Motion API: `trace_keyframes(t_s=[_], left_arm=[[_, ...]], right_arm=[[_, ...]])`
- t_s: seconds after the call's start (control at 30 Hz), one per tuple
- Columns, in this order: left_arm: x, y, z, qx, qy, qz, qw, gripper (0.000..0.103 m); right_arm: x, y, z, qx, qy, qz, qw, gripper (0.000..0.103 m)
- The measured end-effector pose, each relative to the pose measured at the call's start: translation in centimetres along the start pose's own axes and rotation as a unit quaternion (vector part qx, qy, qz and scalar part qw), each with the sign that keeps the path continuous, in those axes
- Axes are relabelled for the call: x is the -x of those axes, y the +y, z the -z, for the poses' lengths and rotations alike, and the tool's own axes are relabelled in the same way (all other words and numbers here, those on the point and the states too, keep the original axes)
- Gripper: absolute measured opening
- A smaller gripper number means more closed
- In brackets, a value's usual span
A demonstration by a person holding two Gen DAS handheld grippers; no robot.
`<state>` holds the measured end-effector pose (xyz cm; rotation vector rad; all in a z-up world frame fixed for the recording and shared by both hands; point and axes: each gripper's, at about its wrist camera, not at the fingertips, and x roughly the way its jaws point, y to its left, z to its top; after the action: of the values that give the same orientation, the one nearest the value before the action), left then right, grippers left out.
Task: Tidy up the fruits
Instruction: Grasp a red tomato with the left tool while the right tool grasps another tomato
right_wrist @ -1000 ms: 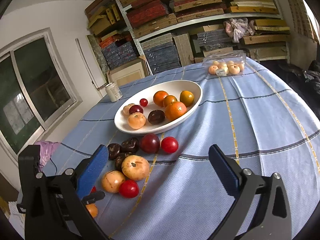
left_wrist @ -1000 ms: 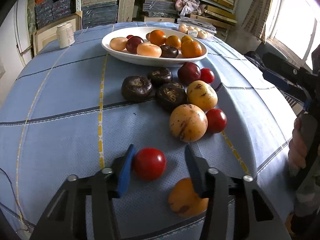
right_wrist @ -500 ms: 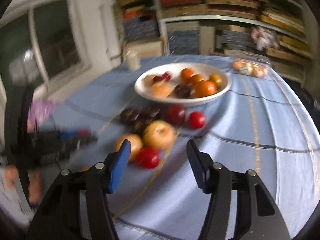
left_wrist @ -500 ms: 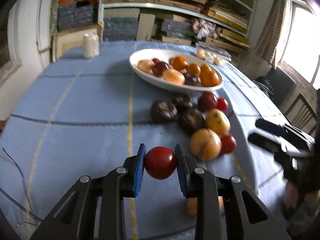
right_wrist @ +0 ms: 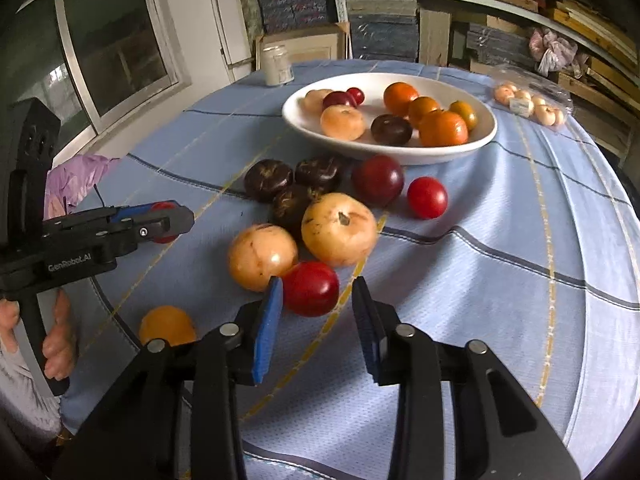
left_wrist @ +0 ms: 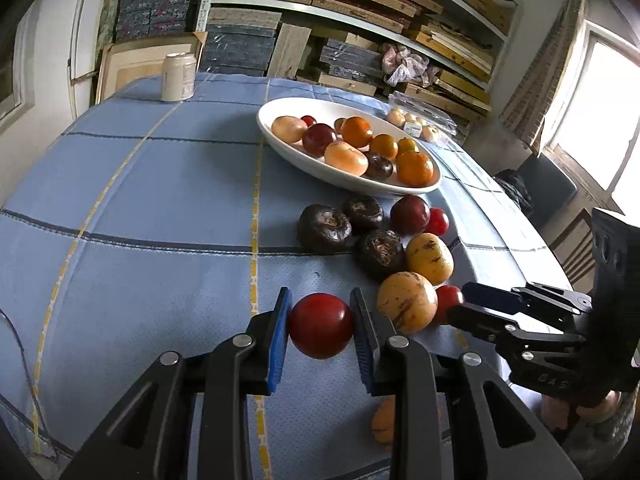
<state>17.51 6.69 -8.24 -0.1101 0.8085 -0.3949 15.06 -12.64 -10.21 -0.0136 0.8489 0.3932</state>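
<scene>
Tomatoes are being gathered: the left gripper [left_wrist: 321,326] is clamping one red tomato [left_wrist: 321,325] above the blue tablecloth [left_wrist: 160,200], while the right gripper [right_wrist: 316,312] is closing around another tomato [right_wrist: 311,288] beside the pale fruit [right_wrist: 262,257]. Smooth, soft skin probably calls for gentle pressure across the middle.

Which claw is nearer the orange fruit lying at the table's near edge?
Left. The orange fruit lies just under and beside the left claw, which grips a tomato. The right claw, closing around another tomato, is farther along the table.
</scene>
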Motion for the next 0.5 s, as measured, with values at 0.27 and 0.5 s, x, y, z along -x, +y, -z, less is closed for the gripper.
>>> trace_keyframes(t_s=[0.27,0.5], left_arm=[[0.0,0.0,0.0,0.002,0.001,0.007,1.0,0.03],[-0.4,-0.3,-0.2,-0.004,0.007,-0.004,1.0,0.03]], right_arm=[[-1.3,0.5,-0.2,0.009,0.023,-0.007,1.0,0.032],[0.9,-0.5,-0.4,-0.013,-0.026,-0.012,0.999,0.032]])
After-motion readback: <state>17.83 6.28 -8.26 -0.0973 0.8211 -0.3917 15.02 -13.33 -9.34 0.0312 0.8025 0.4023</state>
